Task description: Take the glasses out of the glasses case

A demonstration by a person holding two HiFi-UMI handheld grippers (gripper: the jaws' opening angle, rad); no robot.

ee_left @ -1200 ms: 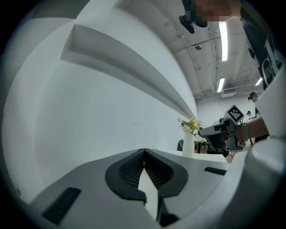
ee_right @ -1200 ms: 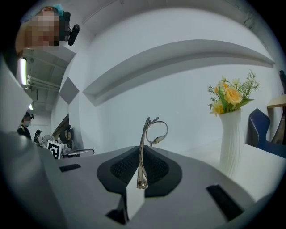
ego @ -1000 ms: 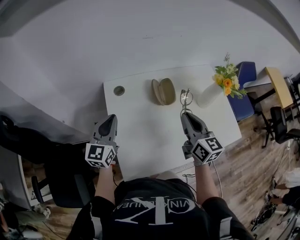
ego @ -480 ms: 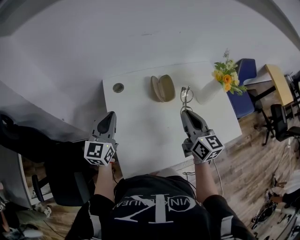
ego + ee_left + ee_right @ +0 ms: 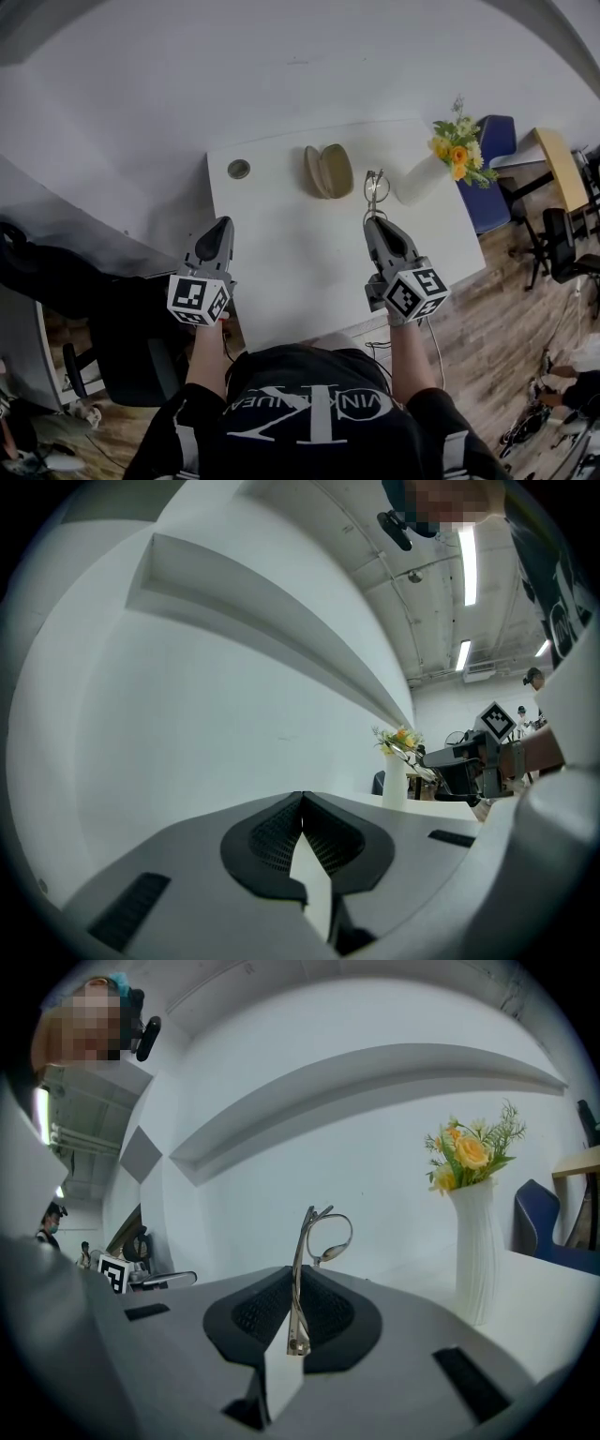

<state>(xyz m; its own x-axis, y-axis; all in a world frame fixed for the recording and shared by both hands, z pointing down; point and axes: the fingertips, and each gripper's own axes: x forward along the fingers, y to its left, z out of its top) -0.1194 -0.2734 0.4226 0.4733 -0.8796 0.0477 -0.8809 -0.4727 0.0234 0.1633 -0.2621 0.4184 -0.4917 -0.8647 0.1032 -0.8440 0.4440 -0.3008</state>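
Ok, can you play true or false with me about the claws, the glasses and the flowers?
1. The right claw holds the glasses. True.
2. The glasses case is closed. False: it lies open on the table.
3. The flowers stand in a white vase. True.
4. The left claw holds the case. False: it is shut on nothing, away from the case.

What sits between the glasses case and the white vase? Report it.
The glasses, clamped in the right gripper, sit between glasses case and white vase; the head view shows it.
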